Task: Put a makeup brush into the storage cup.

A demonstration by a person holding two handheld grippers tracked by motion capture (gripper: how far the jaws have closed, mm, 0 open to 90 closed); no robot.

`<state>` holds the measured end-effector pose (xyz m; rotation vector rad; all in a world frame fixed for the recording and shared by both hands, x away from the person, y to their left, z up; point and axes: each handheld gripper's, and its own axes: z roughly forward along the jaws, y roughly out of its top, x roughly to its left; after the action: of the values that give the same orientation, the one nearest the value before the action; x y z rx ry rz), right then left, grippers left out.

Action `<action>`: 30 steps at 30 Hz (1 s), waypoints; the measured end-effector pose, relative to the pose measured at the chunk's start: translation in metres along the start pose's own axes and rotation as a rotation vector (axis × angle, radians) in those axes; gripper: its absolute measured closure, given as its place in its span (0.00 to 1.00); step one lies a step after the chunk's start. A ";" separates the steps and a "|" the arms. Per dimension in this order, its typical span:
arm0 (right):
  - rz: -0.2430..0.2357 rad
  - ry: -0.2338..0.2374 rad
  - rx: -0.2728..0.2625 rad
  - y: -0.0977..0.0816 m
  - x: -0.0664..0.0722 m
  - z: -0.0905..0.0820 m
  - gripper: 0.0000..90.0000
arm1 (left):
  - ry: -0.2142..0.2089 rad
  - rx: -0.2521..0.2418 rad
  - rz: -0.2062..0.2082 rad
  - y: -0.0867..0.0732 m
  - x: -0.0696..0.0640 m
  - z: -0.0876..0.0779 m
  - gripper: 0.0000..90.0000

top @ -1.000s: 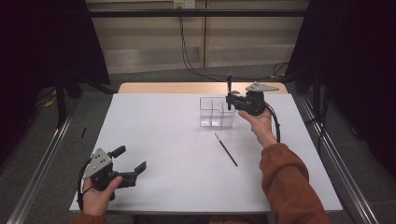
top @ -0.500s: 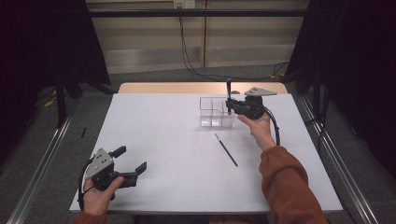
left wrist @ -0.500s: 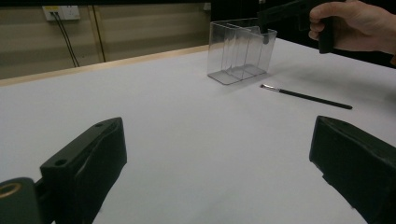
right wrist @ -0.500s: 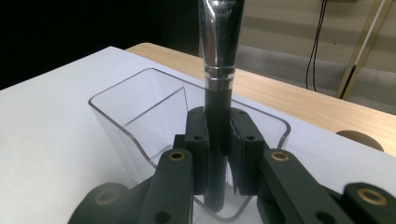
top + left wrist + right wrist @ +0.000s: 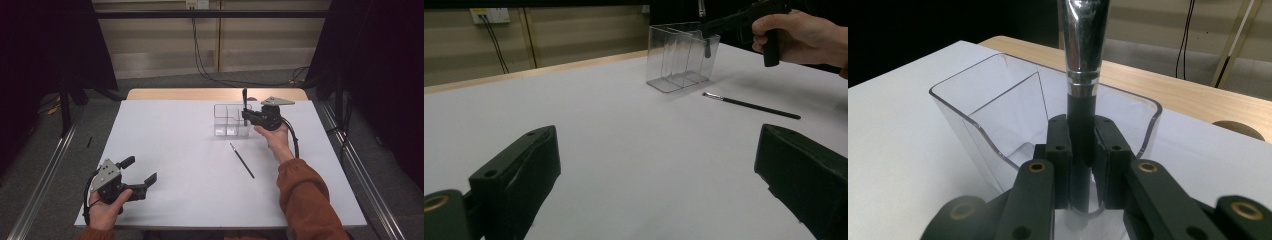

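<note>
Near the worktop's front left corner, the left tool rests with jaws wide and empty. A thin brush lies mid-worktop. Toward the far edge, the right tool clamps an upright makeup brush over the clear organizer.

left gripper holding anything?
No: in the left gripper view the left gripper has its jaws wide apart over bare white table, with nothing between them.
</note>
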<state>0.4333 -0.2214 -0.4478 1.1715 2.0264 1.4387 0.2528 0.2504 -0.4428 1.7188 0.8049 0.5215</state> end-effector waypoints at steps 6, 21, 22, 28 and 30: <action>0.006 0.003 -0.004 0.001 0.001 -0.001 0.85 | 0.002 0.000 0.001 0.000 0.000 0.000 0.05; -0.001 -0.010 -0.039 0.005 0.005 -0.015 0.52 | -0.008 -0.005 -0.006 0.001 0.000 0.000 0.05; -0.001 -0.003 -0.040 0.005 0.005 -0.016 0.48 | -0.007 -0.006 -0.005 0.001 0.001 0.000 0.05; 0.004 -0.023 -0.064 0.000 0.007 -0.028 0.31 | -0.008 -0.007 -0.006 0.001 0.001 0.001 0.04; 0.010 -0.012 -0.065 0.000 0.008 -0.031 0.22 | -0.013 -0.001 0.004 0.001 0.000 0.001 0.04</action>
<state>0.4059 -0.2329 -0.4344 1.1629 1.9534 1.4872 0.2534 0.2497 -0.4420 1.7215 0.7919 0.5127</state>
